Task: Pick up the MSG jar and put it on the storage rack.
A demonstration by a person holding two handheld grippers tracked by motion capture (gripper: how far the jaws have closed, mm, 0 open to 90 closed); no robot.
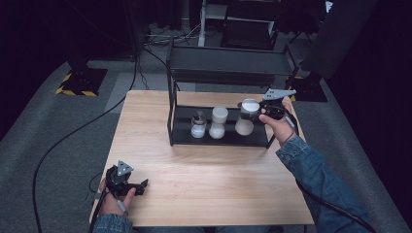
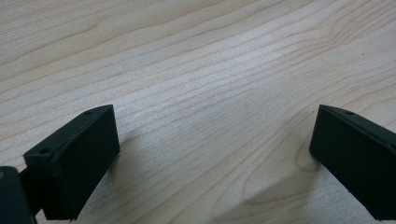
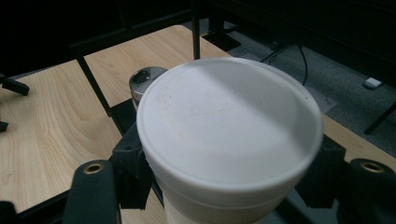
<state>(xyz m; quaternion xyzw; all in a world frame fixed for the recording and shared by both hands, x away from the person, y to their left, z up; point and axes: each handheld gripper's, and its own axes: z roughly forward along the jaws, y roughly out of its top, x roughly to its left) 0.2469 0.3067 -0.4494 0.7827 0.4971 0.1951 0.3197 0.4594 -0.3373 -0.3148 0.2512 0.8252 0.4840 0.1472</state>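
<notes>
The right gripper (image 1: 258, 109) had its two black jaws clamped on the white-lidded round jar of pale powder (image 1: 247, 118), one on each side just under the wide white plastic lid (image 3: 229, 121). It gripped high, near the cap, probably so the jar's body could hang free and meet the shelf first. The jar sat at the right end of the lower shelf of the black metal two-tier rack (image 1: 221, 138), whether resting on it or just above I could not tell, with the hand coming in from the open right side where no upright blocks the way.

Two companions were lined up to its left: a shorter white-capped jar of white powder (image 1: 218, 123) in the middle, and a small glass jar with a metal clasp lid (image 1: 198, 124) beyond that. The spacing looked even, so my read was that this jar completed a row of three.

The left gripper (image 1: 137, 187) was well apart from all this, down at the near-left corner of the light wooden table (image 1: 214, 184). Its jaws stood wide, nothing between them, bare wood grain showing in the gap. It looked parked, keeping clear while the other hand worked.

Next call, I'd judge: settle the base flat, then release.
</notes>
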